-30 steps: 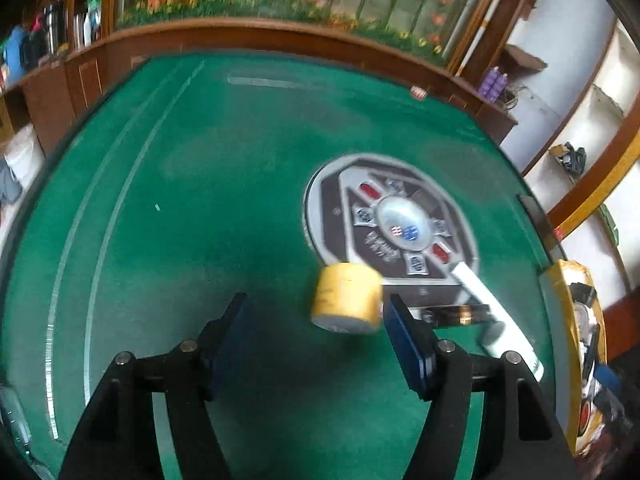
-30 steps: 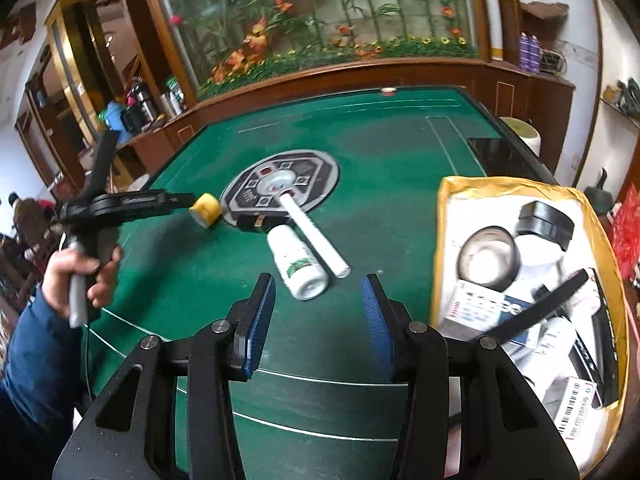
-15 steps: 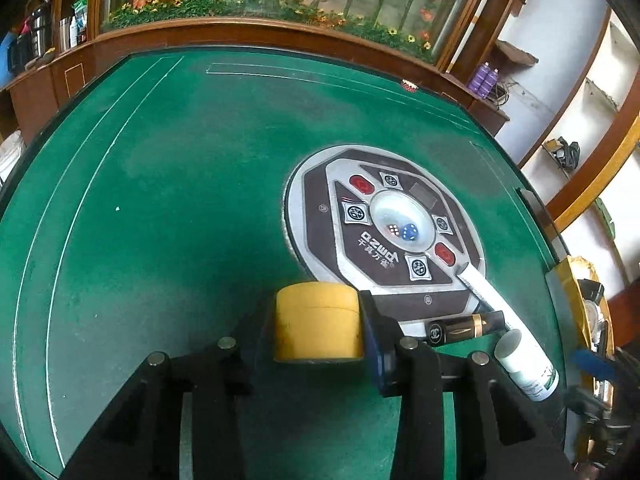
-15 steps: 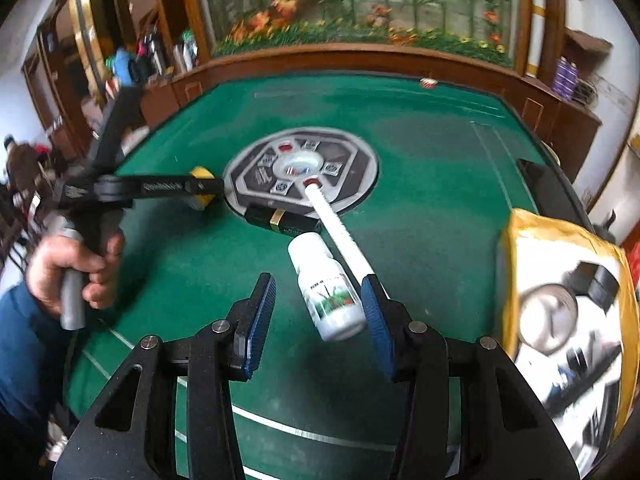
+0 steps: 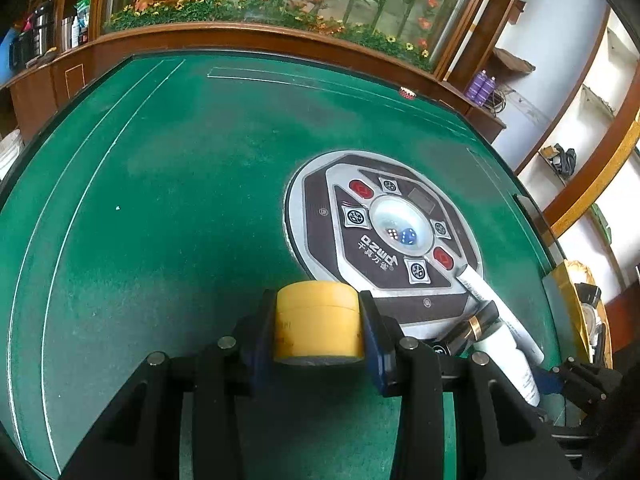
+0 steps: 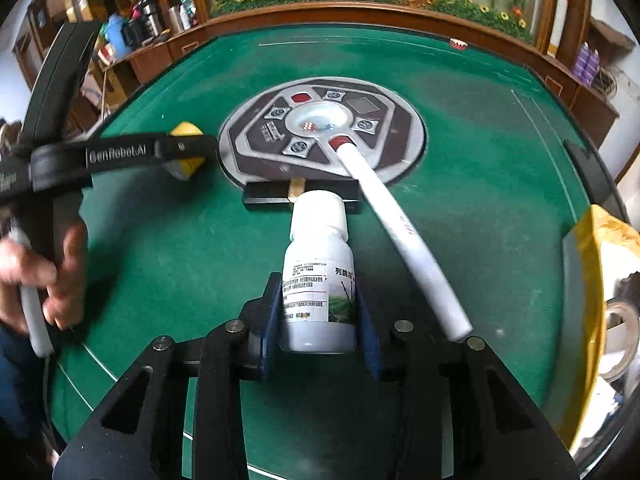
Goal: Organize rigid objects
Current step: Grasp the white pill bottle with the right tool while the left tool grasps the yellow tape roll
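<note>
Right wrist view alone shows hand (image 6: 44, 276); contents of yellow bag (image 6: 600, 240) unclear.

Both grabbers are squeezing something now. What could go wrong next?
The right gripper, which has just been closing, pinches the white bottle near its bottom, so the bottle might tip when lifted. Its cap lies next to the white tube and black box, which it could bump. The left gripper holds the round yellow jar, which could slip.
</note>
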A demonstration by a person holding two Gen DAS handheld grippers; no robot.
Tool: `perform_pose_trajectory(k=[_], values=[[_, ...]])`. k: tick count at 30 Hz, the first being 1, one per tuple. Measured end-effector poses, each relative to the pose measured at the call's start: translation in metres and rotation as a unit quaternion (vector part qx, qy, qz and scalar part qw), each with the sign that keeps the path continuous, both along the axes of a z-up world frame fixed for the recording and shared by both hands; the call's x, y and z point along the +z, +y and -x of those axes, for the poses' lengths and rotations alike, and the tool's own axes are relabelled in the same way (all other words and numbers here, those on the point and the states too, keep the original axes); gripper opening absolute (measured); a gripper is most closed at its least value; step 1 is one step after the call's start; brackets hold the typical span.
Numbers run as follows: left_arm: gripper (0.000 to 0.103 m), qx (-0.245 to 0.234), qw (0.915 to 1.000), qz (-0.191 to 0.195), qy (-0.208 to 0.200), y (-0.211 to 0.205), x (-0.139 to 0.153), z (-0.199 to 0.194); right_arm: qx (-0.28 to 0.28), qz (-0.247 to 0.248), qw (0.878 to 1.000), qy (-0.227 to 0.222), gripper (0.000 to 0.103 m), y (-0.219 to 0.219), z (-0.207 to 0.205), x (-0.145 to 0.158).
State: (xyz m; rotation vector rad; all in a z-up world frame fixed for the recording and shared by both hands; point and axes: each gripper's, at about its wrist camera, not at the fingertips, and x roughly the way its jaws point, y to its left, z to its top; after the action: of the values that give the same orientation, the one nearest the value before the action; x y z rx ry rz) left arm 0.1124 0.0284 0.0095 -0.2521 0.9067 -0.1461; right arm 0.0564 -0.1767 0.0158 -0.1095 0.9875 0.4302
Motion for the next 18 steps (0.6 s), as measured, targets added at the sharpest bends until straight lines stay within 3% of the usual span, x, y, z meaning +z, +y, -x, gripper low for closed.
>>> perform_pose_trajectory(k=[10, 18], values=[[0.04, -0.001, 0.9999, -0.009, -0.008, -0.007, 0.004, 0.002, 0.014, -0.095, 0.995, -0.01, 0.034, 0.002, -0.004, -0.006], [0.04, -0.011, 0.9992, 0.004, -0.038, -0.01, 0.022, 0.012, 0.021, -0.131, 0.991, -0.022, 0.034, -0.003, -0.003, 0.0]])
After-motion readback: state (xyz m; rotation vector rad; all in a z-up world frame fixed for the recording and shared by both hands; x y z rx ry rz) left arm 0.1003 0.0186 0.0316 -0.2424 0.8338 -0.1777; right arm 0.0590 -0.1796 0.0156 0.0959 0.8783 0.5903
